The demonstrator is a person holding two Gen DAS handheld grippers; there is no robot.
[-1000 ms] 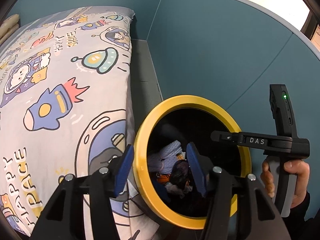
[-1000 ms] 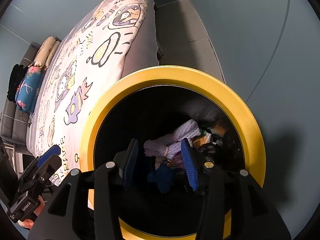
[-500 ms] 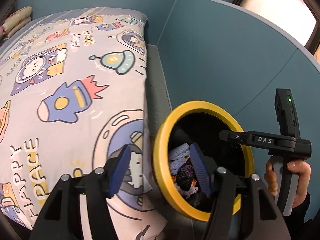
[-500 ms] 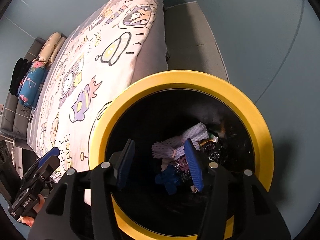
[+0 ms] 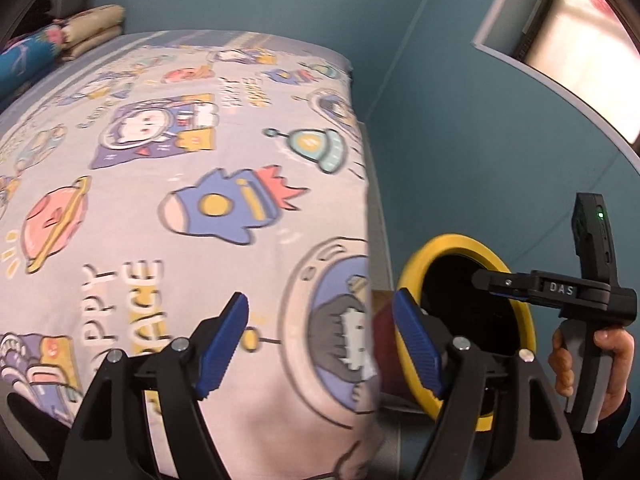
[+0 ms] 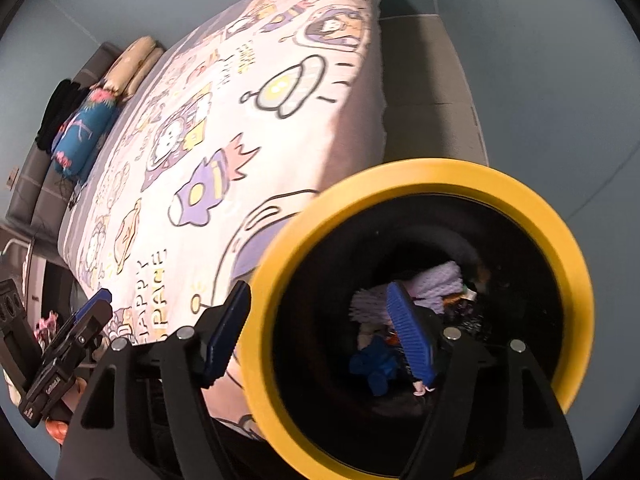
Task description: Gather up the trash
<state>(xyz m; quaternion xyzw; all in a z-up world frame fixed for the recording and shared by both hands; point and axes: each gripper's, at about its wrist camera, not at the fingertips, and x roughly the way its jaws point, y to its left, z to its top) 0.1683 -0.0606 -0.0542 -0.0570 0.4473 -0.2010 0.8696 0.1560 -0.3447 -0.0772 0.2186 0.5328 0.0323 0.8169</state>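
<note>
A black trash bin with a yellow rim (image 6: 560, 240) stands beside the bed; it also shows in the left wrist view (image 5: 408, 276). Inside lie several pieces of trash, among them white foam netting (image 6: 436, 280) and a blue scrap (image 6: 376, 364). My right gripper (image 6: 320, 336) is open and empty, above the bin's left rim. My left gripper (image 5: 324, 340) is open and empty, over the bed's edge just left of the bin. The right gripper (image 5: 552, 288) shows from the side in the left wrist view, and the left gripper (image 6: 76, 328) in the right wrist view.
The bed with a cartoon space-print cover (image 5: 168, 168) fills the left. Folded pillows and a blue patterned cushion (image 6: 80, 128) lie at its far end. A teal wall (image 5: 480, 120) and grey floor (image 6: 424, 80) run behind the bin.
Both grippers have swung left, away from the bin's mouth toward the bed. The bin now sits at the right of both views. Both stay open and empty.
</note>
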